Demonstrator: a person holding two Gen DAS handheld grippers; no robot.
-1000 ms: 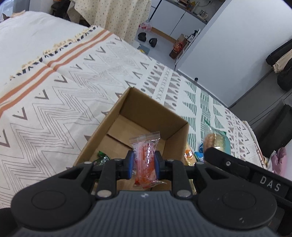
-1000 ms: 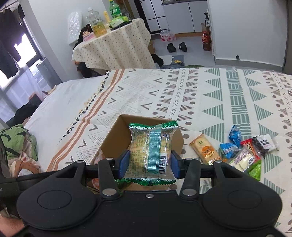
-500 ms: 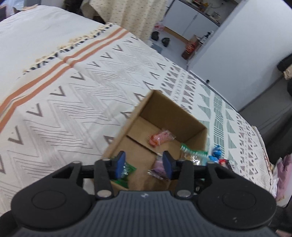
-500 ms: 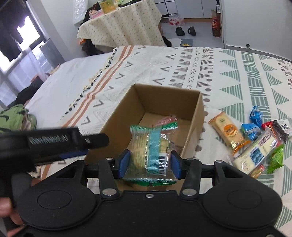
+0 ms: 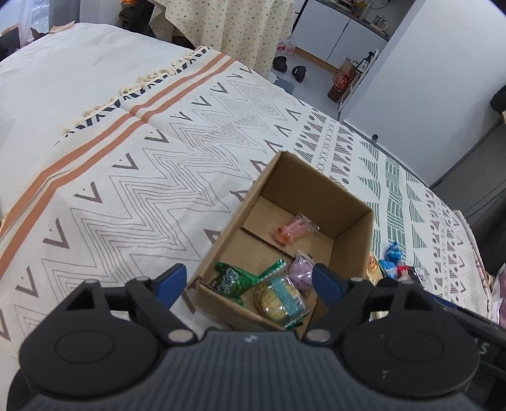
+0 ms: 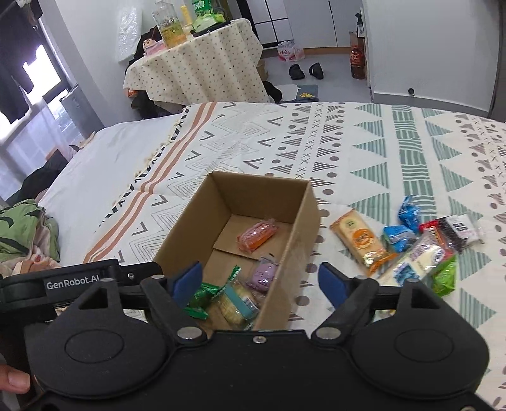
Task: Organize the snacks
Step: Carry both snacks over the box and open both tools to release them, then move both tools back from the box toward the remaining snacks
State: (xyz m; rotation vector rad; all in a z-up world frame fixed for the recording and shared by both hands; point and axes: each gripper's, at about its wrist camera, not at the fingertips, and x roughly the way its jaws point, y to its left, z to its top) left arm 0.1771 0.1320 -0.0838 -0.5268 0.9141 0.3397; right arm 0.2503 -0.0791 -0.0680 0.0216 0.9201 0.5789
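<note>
We see both the left gripper (image 5: 248, 281) and right gripper (image 6: 261, 279) released, jaws just opened, nothing between them. The orange packet (image 6: 257, 234) and green-edged biscuit pack (image 6: 235, 305) lie in the cardboard box (image 6: 302, 215).

I'm seeing a patterned bedspread (image 6: 316, 142) lying across the bed; far off, a table draped in a dotted cloth (image 6: 202, 66) is carrying bottles (image 6: 166, 22), and slippers (image 6: 305, 71) are sitting on the floor.
</note>
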